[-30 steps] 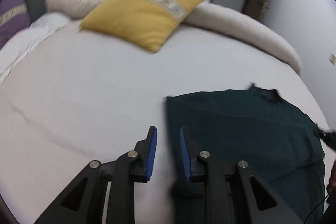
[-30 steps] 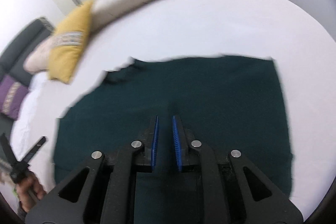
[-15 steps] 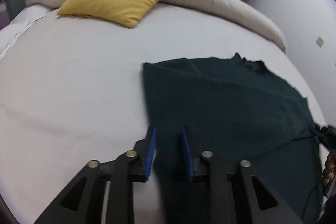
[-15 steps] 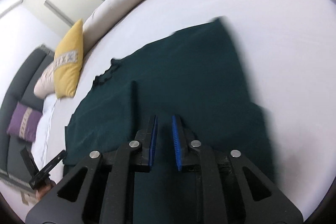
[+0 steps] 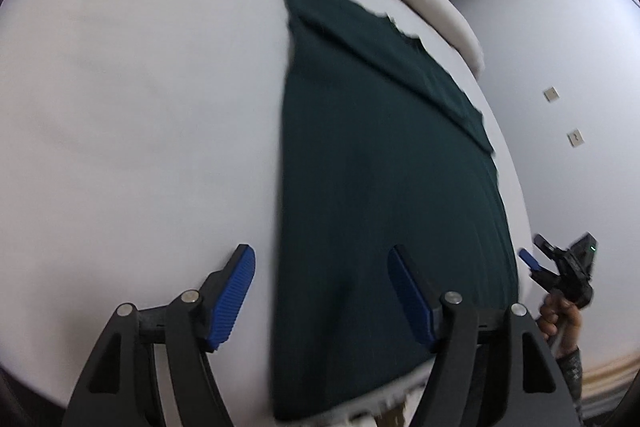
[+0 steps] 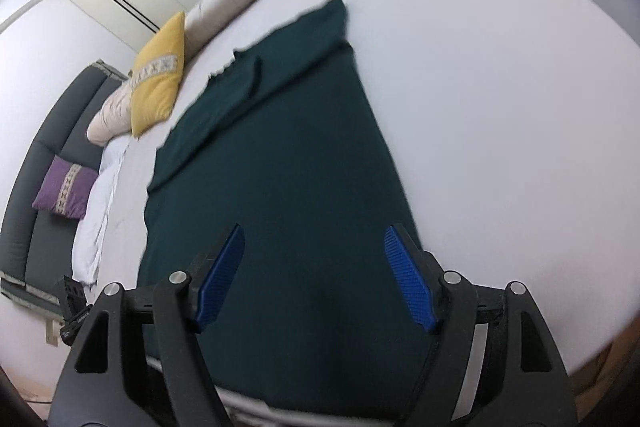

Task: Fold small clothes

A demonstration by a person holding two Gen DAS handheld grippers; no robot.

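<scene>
Garment [image 5: 384,187], dark green, lies flat on the bed [image 5: 140,107], its near hem at the edge. Left gripper [image 5: 322,291] and right gripper [image 6: 314,275] are opening, empty; a shallow pinch could catch one layer and skew the fold.

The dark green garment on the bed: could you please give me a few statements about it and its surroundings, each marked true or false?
1. The dark green garment lies flat on the white bed. True.
2. The left tool has its pads clamped on the garment. False: its jaws are opening, and nothing is gripped between them.
3. A yellow pillow lies beyond the garment's far end. True.
4. The right tool is lifting the garment off the bed. False: its jaws are opening above the cloth, which lies flat.
5. A purple cushion rests on top of the garment. False: it sits apart, on the dark grey sofa beside the bed.
</scene>
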